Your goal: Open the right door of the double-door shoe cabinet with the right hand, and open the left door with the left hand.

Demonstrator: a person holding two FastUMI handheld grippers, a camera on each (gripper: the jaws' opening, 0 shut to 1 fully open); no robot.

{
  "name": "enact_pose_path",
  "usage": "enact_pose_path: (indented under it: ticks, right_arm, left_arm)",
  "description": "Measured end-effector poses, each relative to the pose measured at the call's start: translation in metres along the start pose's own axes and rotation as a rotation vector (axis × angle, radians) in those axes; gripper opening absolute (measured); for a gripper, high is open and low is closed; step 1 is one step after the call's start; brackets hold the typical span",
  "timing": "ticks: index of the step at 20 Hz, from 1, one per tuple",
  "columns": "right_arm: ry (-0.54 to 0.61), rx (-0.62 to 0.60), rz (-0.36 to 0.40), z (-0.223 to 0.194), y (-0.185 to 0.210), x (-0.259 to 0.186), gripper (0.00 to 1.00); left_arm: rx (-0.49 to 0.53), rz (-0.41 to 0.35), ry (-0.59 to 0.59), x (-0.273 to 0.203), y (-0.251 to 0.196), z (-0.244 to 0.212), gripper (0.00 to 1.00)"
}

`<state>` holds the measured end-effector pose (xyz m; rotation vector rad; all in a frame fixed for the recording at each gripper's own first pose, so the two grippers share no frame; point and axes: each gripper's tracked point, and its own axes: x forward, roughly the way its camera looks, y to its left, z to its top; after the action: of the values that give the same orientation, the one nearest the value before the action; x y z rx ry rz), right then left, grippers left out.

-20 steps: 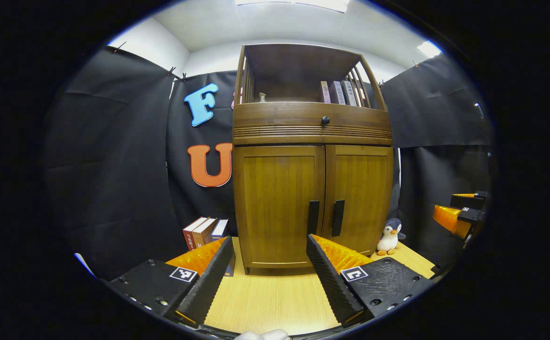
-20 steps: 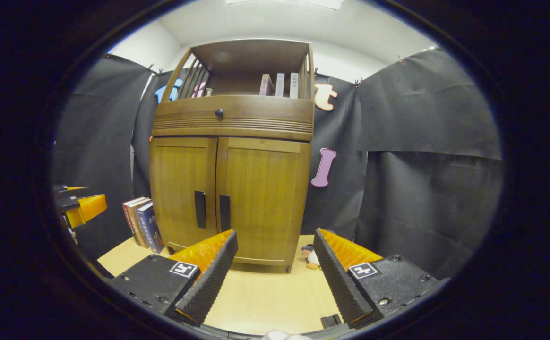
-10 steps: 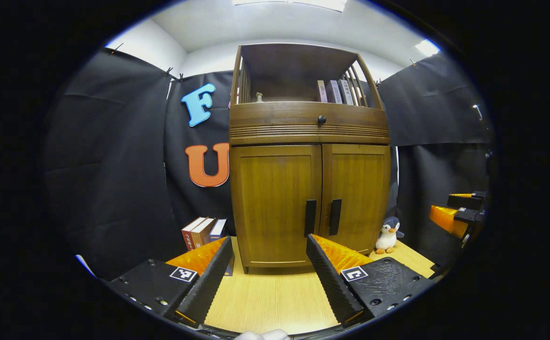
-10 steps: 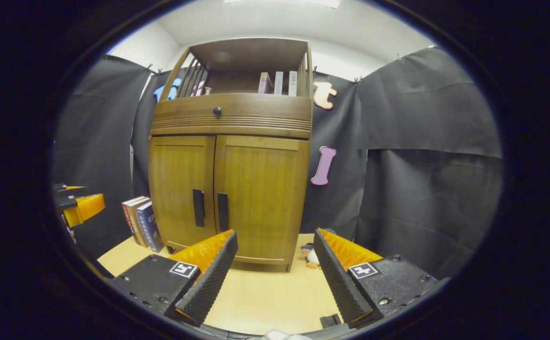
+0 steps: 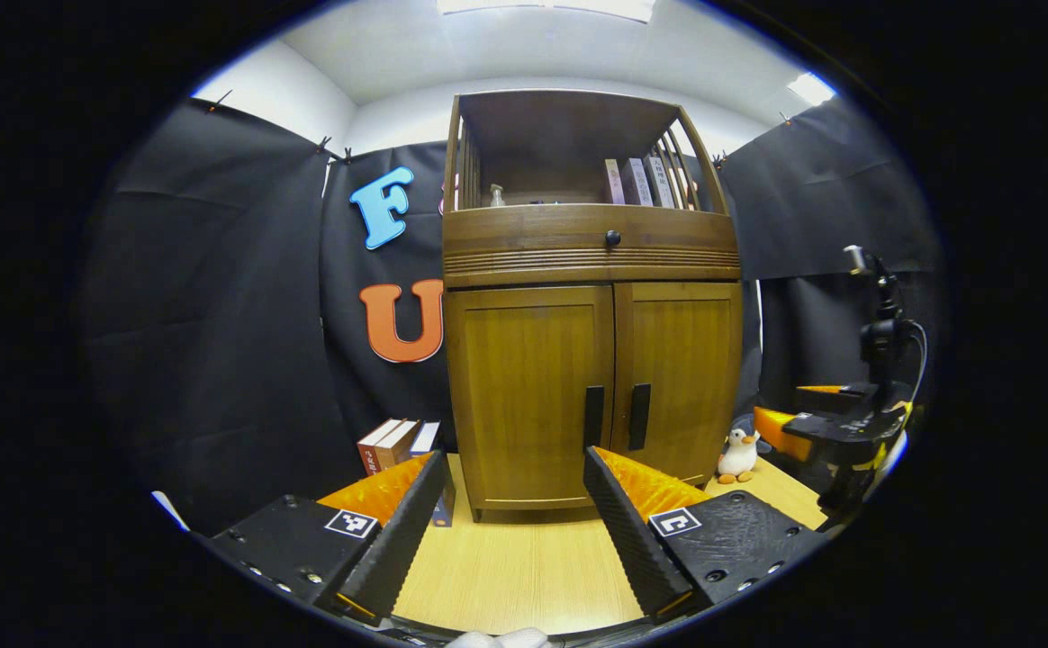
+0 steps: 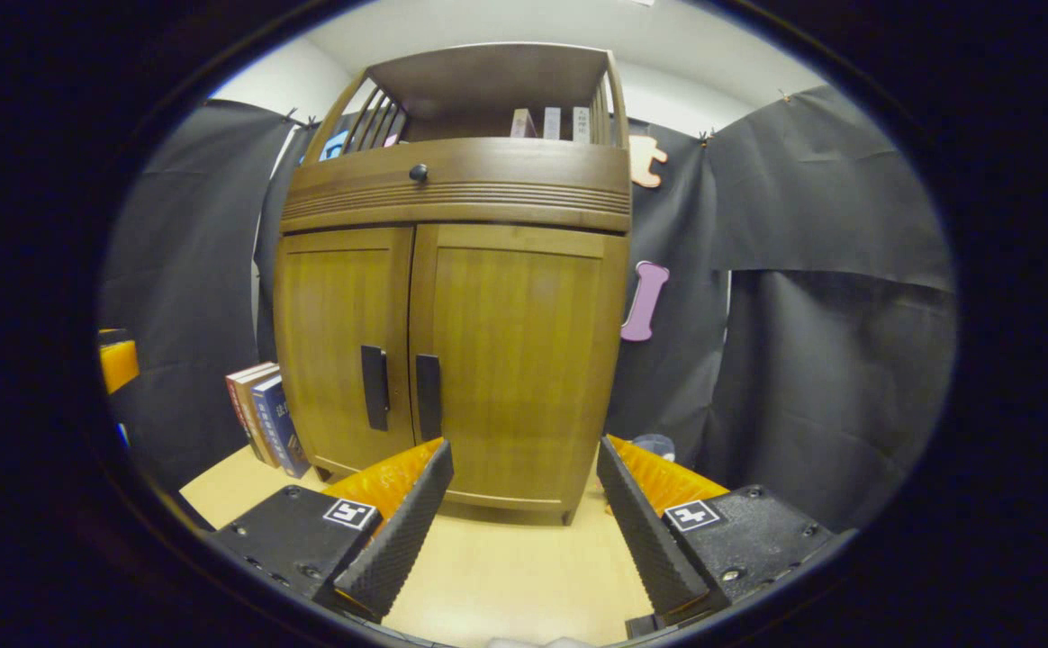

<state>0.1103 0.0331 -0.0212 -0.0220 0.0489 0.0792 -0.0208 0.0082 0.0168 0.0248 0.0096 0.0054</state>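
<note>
Pale wooden flooring (image 5: pixel 524 576) carries the shoe cabinet (image 6: pixel 452 270), which stands against the black cloth wall with both doors shut. The right door (image 6: pixel 510 360) and left door (image 5: pixel 528 387) each have a dark vertical handle beside the centre seam, so a pull at the middle should swing each outward. The right gripper (image 6: pixel 524 504) hangs before the right door, jaws spread and holding nothing, apparently lining up on the right handle (image 6: pixel 428 396). The left gripper (image 5: pixel 515 508) waits in front of the left door, also spread and empty, short of the left handle (image 5: pixel 594 416). Books (image 5: pixel 398 443) stand left of the cabinet, a toy penguin (image 5: pixel 738 454) at its right. The cabinet's inside is hidden, and its base is partly covered by the fingers.
</note>
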Motion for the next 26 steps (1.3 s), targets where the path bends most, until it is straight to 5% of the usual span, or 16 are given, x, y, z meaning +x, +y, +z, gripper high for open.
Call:
enact_pose_path:
  ticks: [14,26]
  right_arm:
    - [0.150,0.050,0.139,-0.032,0.093,0.166,0.94]
    - [0.214,0.122,0.155,-0.027,0.120,0.210,0.52]
  left_arm:
    - [0.006,0.149,0.035,-0.016,0.030,0.005,0.94]
    - [0.003,0.193,0.053,-0.023,0.042,-0.004,0.96]
